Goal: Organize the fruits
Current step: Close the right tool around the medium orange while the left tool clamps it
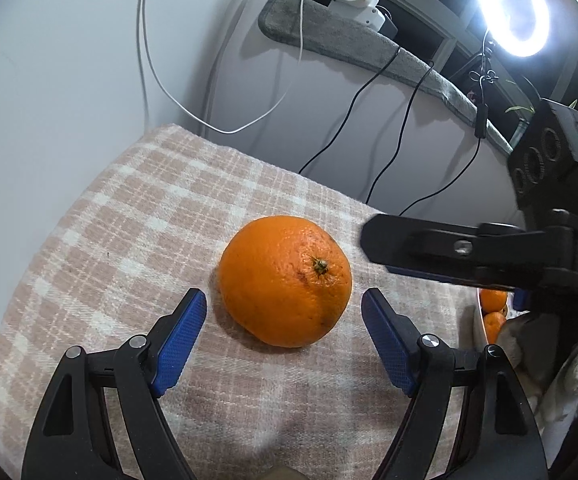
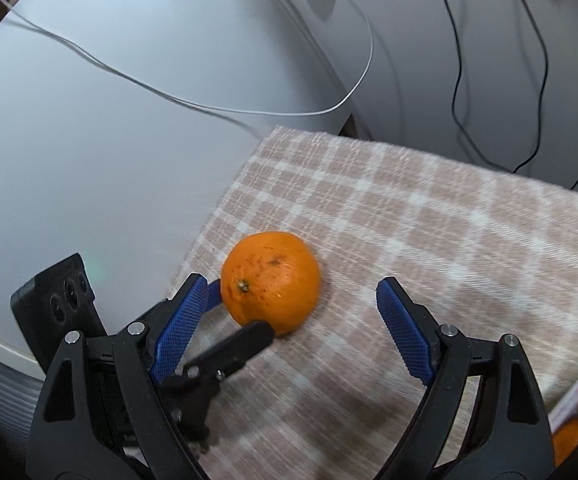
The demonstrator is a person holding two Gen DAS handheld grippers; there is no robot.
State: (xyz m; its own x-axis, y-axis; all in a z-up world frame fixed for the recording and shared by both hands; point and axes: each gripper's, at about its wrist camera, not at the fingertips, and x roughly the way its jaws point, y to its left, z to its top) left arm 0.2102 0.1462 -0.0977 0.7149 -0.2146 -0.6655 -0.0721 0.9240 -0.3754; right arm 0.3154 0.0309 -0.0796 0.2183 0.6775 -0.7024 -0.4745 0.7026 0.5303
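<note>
An orange (image 1: 285, 282) lies on a pink checked cloth (image 1: 129, 240). My left gripper (image 1: 285, 304) is open, its blue pads on either side of the near half of the orange, not touching it. The right gripper (image 1: 429, 248) shows side-on to the right of the orange in the left wrist view. In the right wrist view the same orange (image 2: 271, 280) lies left of centre, and my right gripper (image 2: 293, 304) is open and empty around it. The left gripper's fingers (image 2: 241, 344) reach the orange from the lower left there.
More oranges (image 1: 493, 312) lie in a container at the cloth's right edge, also seen in the right wrist view (image 2: 573, 436). A white wall with hanging cables (image 1: 389, 128) stands behind. A ring light (image 1: 515, 8) shines at the top right. The cloth's left edge (image 2: 217, 208) drops off.
</note>
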